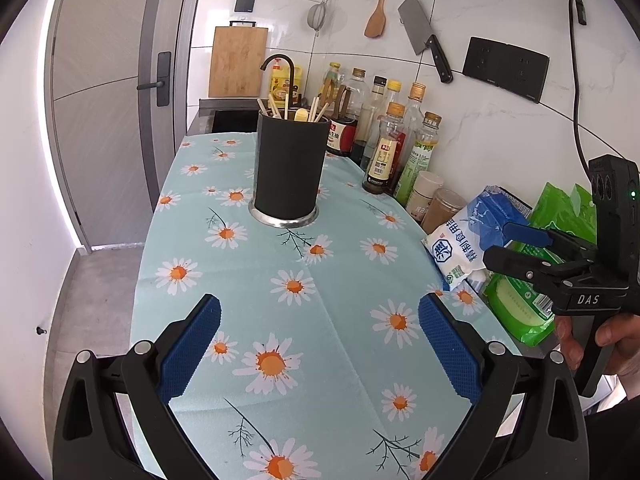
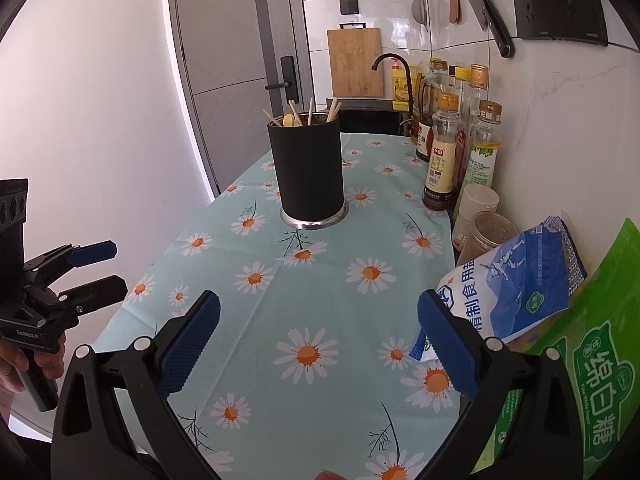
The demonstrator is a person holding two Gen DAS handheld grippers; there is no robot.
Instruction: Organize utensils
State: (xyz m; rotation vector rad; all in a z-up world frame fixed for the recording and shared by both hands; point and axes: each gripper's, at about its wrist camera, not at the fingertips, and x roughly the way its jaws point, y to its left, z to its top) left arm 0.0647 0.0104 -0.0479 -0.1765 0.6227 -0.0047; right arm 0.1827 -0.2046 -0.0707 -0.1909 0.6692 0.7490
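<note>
Holder (image 1: 287, 168) stands upright at the far middle of the surface (image 1: 248, 280), dead ahead of both grippers and well apart from each. Long axis vertical; chopsticks (image 1: 276, 105) and a yellow spoon (image 1: 301, 114) poke up out of its mouth, fanned outward. No loose utensil visible on the cloth.

Left gripper (image 1: 319, 344): jaws spread wide, nothing between them, low over the near edge. Right gripper (image 2: 318, 344): the same, wide and empty, at the near right beside the salt bag (image 2: 516, 280). From the wrist views neither looks clearly nearer to the holder; the left one sits more squarely in line with it.

Judgement: any reach goes straight forward, then down from above onto the stick tips.

Surface: daisy cloth, flat, one crease down the middle. Right side crowded — bottles (image 1: 394, 148), jars, salt bag, green sugar bag (image 2: 592, 380). Far end: sink and faucet (image 1: 280, 68), cutting board (image 1: 238, 62). Cleaver (image 1: 426, 42) and wooden spatula (image 1: 378, 8) hang on the tiled wall. Door at left.
</note>
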